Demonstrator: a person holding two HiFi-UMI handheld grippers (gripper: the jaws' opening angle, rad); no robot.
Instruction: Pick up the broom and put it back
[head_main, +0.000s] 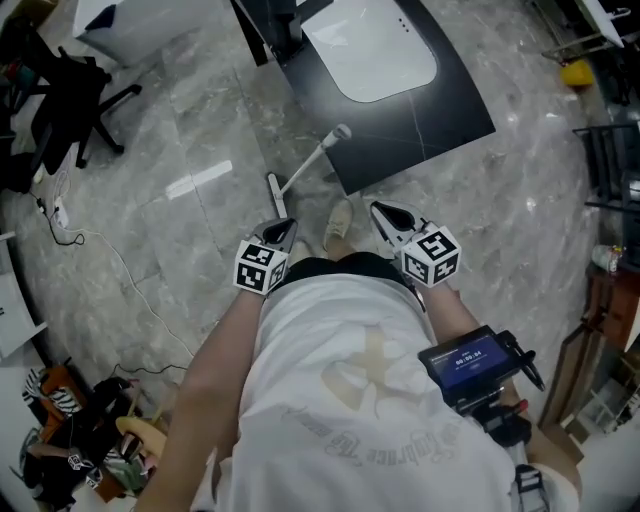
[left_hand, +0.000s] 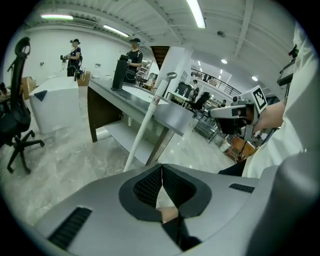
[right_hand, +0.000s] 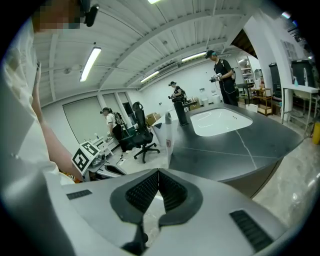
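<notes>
Head view, item by item.

Left tool (head_main: 281, 230): jaws closed pad to pad, nothing between them. Held low before the person's waist, pointing down and forward toward the broom's foot.

Right tool (head_main: 388, 213): jaws likewise together and empty. Level with the left tool, near the surface's near edge.

Broom (head_main: 312, 160): white handle, standing tilted. Its top rests against the edge of the surface and its lower end is on the floor just ahead of the left tool. The left gripper view shows the handle ahead of the closed jaws and apart from them. Neither tool touches it.

Surface (head_main: 420, 115): dark top with a white basin (head_main: 370, 45) set in it.

Floor (head_main: 190, 120): grey marble. A chair (head_main: 70, 95) stands well apart at upper left.

Step in hand, as judged: the reach toward the broom. The pick-up has not yet begun.

Next move, as judged: one tool must open, pass its jaws around the handle and close firmly before lifting. The slim, tilted handle could slide along the edge if nudged. Where the broom belongs cannot be told.
</notes>
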